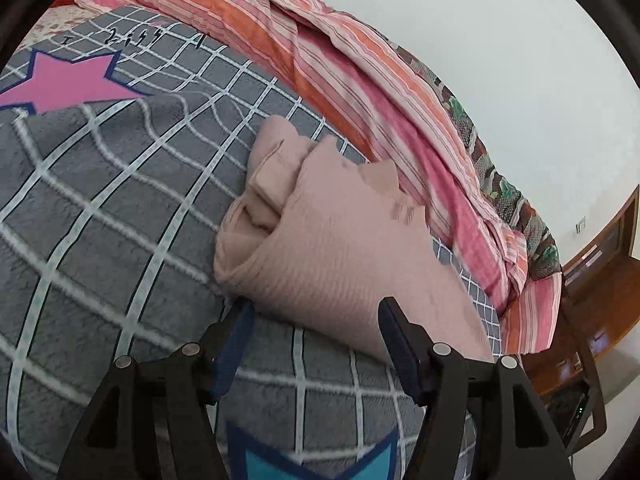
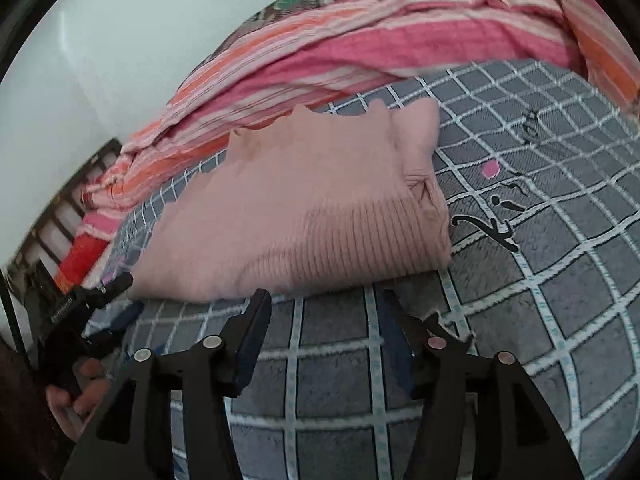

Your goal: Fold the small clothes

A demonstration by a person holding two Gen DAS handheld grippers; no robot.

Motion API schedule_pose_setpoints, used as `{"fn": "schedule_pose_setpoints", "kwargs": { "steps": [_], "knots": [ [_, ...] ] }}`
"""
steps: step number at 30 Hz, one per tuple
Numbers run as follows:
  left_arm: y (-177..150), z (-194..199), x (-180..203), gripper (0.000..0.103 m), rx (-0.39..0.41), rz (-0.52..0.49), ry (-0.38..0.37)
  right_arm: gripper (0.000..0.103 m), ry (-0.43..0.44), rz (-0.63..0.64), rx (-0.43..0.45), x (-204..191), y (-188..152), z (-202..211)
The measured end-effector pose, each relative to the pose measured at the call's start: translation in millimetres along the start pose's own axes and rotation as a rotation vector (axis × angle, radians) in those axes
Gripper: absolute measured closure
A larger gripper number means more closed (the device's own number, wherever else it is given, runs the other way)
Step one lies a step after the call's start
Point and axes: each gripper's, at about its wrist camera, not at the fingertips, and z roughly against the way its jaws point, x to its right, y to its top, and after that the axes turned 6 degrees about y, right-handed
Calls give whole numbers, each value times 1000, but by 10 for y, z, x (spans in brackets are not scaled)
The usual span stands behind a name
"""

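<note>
A folded pink ribbed knit garment [image 1: 332,240] lies on a grey blanket [image 1: 100,220] with a white grid. In the left wrist view my left gripper [image 1: 316,308] stands open at the garment's near edge. Its right finger overlaps the knit and its left finger sits at the corner, and the pads do not press. In the right wrist view the same garment [image 2: 300,208] lies just beyond my right gripper [image 2: 324,298], which is open with only blanket [image 2: 340,380] between its fingers. My left gripper [image 2: 130,296] shows at the garment's left corner, held by a hand [image 2: 76,396].
A bunched pink and orange striped quilt [image 1: 320,72] runs along the far side of the blanket, against a white wall [image 1: 500,40]. Wooden furniture [image 1: 600,280] stands past the bed's end. A pink star print [image 1: 68,80] marks the blanket.
</note>
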Motion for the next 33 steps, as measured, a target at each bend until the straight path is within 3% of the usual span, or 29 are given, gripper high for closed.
{"fn": "schedule_pose_setpoints", "kwargs": {
  "steps": [7,11,14,15,16,17,28,33],
  "knots": [
    [175,-200,78,42,-14,3,29,46,5,-136,-12,155,247,-175],
    [255,-255,8,58,-4,58,50,47,6,-191,-26,237,382,-301],
    [270,-279,-47,77,-1,89,66,68,-34,-196,-5,292,375,-323],
    [273,-293,-70,79,-6,101,66,83,-47,-196,-1,305,364,-318],
    [267,-299,-98,87,-12,114,56,91,-34,-201,1,321,366,-314],
    [259,-300,-124,92,-15,129,43,92,-17,-211,4,342,368,-304],
    [-1,47,-110,94,54,83,28,95,60,-212,92,371,141,155],
    [-179,348,-60,94,83,1,14,96,83,-210,108,385,-48,374]
  ]
}}
